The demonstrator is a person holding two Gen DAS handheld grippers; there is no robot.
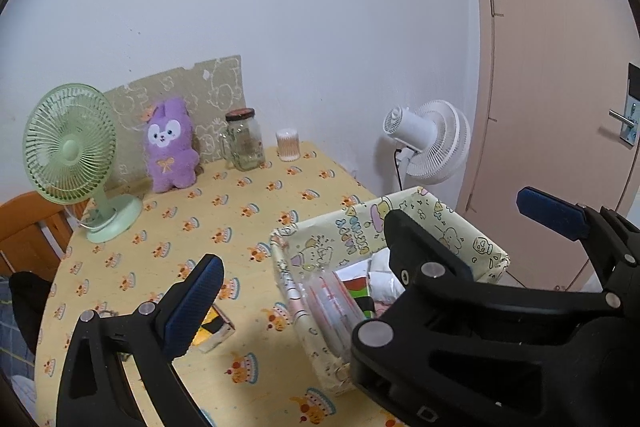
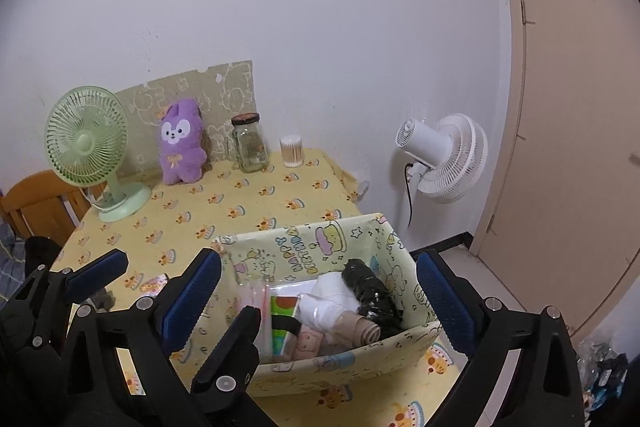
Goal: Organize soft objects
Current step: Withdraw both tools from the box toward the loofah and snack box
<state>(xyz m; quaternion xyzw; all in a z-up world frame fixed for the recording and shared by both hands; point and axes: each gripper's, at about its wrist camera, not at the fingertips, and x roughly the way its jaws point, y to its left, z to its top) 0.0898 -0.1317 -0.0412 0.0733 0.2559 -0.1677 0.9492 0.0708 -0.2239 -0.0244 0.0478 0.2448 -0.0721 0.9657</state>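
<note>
A: Purple plush bunny (image 2: 182,143) upright at counter's (image 2: 240,203) far edge, well beyond both grippers, up-left.
B: Right gripper (image 2: 318,291) jaws apart, empty, straddling patterned box (image 2: 360,239). Left gripper (image 1: 368,239) apart too, nearer.

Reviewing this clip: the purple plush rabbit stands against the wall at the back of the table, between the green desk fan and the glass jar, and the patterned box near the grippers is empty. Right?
Not quite. The patterned box is not empty: the right wrist view shows rolled cloths and packets inside. The purple plush rabbit does stand between the green desk fan and the glass jar.
</note>
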